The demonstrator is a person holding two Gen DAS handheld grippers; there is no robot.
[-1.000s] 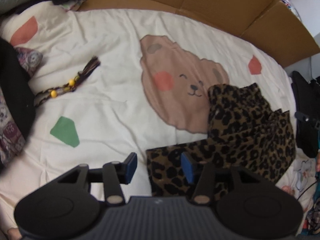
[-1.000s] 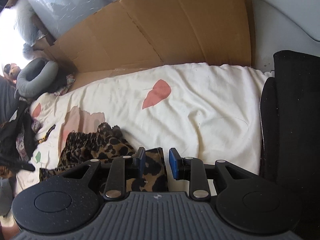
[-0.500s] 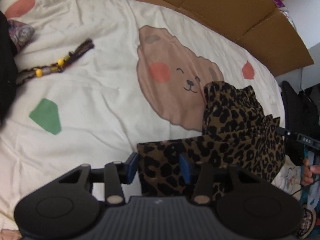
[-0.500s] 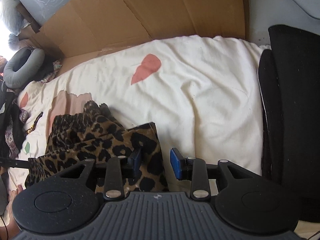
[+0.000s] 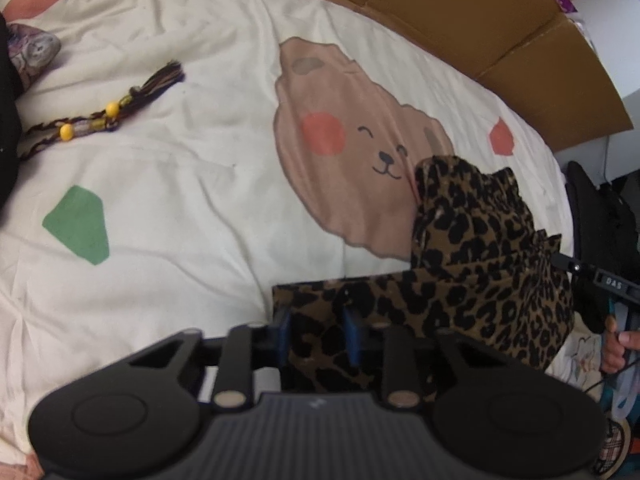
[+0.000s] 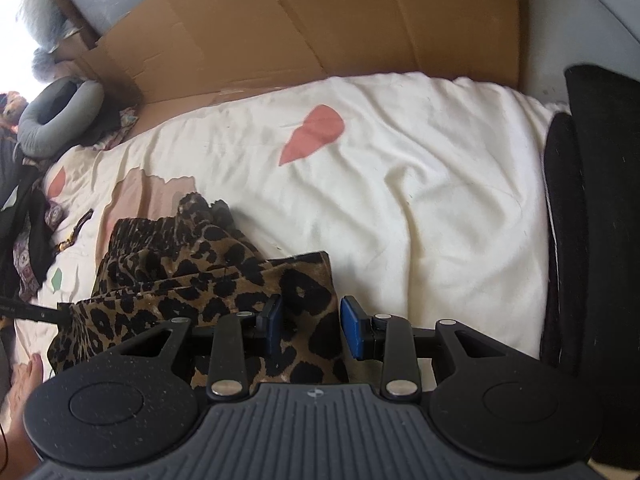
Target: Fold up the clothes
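A leopard-print garment [image 5: 472, 272] lies bunched on a cream bedspread with a bear print [image 5: 352, 140]. My left gripper [image 5: 318, 330] is open, its blue-padded fingers on either side of the garment's near left corner. In the right wrist view the same garment [image 6: 192, 264] lies to the left. My right gripper [image 6: 314, 330] is open with the garment's near right corner between its fingers; the cloth lies against the left pad.
A beaded braided cord [image 5: 104, 112] lies on the bed at the left. Brown cardboard [image 6: 320, 28] lines the far side. A black cushion [image 6: 600, 240] stands at the right. A grey neck pillow [image 6: 56, 116] and dark clothes lie at the far left.
Both grippers have moved forward over the garment's near corners. The left gripper's fingers have narrowed around the cloth; the right gripper's have widened a little.
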